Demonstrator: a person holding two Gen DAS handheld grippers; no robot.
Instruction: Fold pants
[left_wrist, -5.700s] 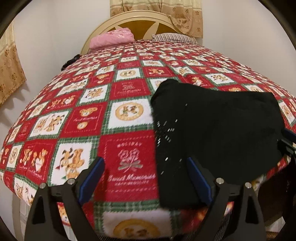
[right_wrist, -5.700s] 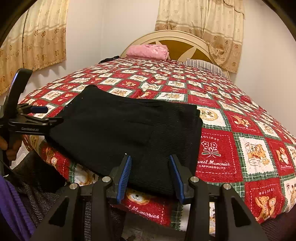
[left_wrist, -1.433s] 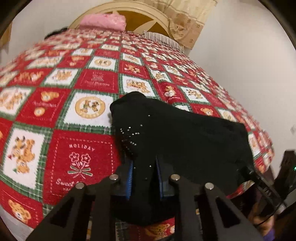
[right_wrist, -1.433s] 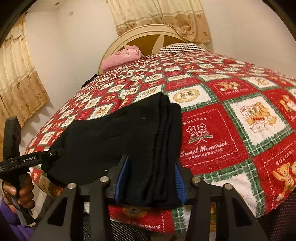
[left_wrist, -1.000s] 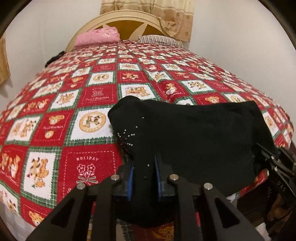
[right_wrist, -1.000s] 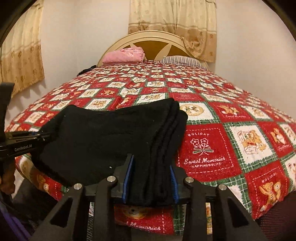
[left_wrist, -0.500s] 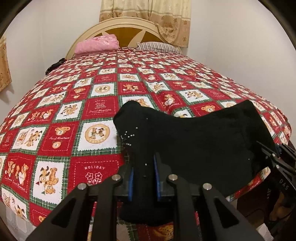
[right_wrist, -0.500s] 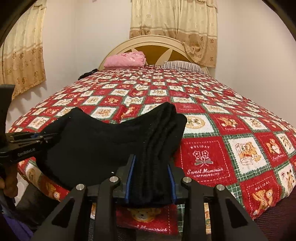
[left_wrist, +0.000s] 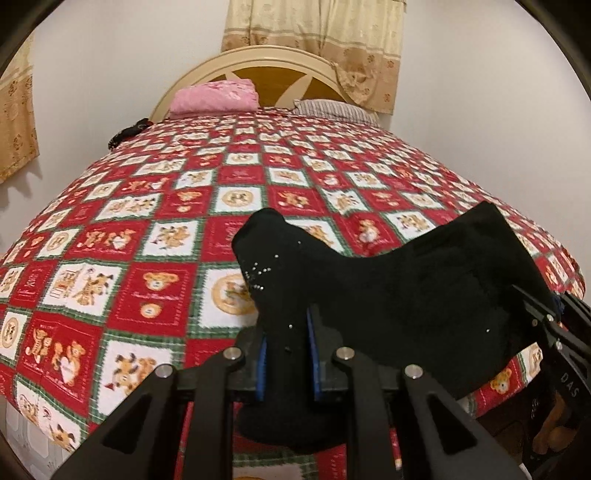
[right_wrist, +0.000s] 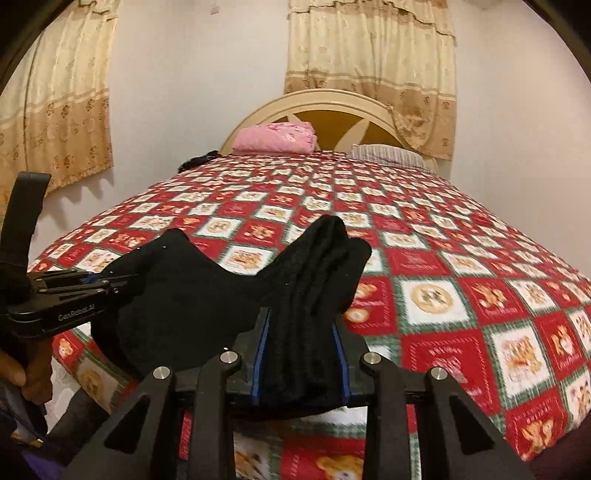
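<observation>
Pants (left_wrist: 424, 295) slung crosswise between both hands, near bed (left_wrist: 147, 229) edge; left gripper (left_wrist: 286, 354) and right gripper (right_wrist: 301, 354) each clamp one end, bed stretching ahead of fingers.

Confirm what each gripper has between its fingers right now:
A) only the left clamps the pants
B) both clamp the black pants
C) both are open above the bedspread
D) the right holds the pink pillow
B: the left gripper and right gripper each pinch a bunched edge of the black pants.
</observation>
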